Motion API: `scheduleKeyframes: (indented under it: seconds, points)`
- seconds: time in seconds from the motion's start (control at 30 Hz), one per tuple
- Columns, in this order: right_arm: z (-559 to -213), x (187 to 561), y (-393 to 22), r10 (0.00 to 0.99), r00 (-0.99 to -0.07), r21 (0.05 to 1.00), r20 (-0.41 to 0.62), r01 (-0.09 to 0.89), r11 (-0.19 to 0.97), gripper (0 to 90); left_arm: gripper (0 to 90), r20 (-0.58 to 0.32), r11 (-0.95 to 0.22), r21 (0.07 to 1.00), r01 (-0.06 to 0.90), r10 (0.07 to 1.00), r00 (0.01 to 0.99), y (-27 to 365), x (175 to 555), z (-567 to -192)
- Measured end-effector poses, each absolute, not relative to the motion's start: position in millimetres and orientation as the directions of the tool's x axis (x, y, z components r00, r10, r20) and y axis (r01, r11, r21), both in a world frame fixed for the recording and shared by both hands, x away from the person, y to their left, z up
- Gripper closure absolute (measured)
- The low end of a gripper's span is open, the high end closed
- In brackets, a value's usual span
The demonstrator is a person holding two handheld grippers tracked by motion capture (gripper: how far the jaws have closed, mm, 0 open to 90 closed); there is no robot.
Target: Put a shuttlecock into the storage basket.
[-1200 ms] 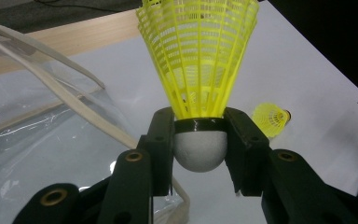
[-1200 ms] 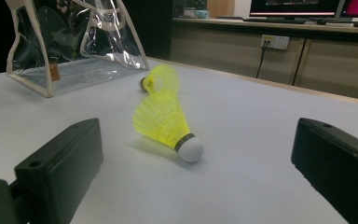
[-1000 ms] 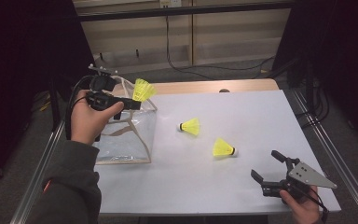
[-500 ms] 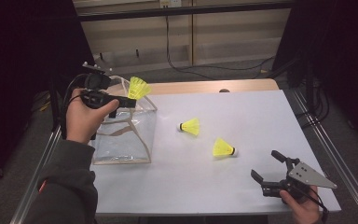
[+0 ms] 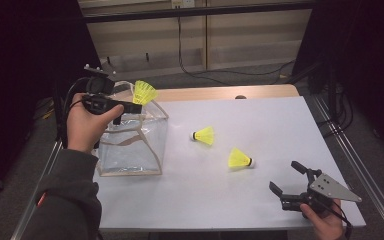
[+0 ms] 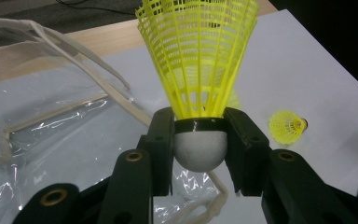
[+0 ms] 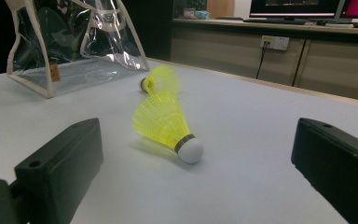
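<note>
Far left, bag: a clear plastic bag [image 5: 130, 145] with pale trim stands open at the table's left edge; we see nothing yellow inside it.
Left tongs: our left gripper [image 5: 130, 106] hovers over the bag's mouth, its jaws clamped on the white cork of a yellow shuttlecock [image 6: 200, 79], skirt pointing away from the hand.
Centre, table: on the white table [image 5: 280, 130], two more shuttlecocks lie well apart from the bag, one near the middle [image 5: 204, 135], the other [image 5: 240, 159] nearer and further right.
Near right, tongs: our right gripper [image 5: 290, 182] rests low at the near right corner, its jaws spread wide and holding nothing; the nearer shuttlecock lies ahead of it, between the jaw tips in its own view [image 7: 168, 123].
Progress: we judge the bagging barely begun. The first shuttlecock is lifted and positioned but not yet dropped in.
Left to do: release it into the bag, then fetch the two on the table.
</note>
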State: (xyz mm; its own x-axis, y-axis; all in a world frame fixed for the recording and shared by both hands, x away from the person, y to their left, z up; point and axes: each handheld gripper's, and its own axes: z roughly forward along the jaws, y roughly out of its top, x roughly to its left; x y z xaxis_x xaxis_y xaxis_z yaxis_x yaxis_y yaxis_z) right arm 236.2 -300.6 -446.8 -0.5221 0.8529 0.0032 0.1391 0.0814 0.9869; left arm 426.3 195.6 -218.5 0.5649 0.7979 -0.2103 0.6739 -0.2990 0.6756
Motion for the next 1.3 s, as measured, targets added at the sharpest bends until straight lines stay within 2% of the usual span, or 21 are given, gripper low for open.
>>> scheduleKeyframes:
  seconds: [1.3]
  points:
    - [-446.6,235.9,-300.8,0.852,-0.524,0.987,0.003,0.140,0.082,1.9,64.9,-0.191,-0.272,0.676,0.685,0.833,0.519,208.6,432.8,-216.4]
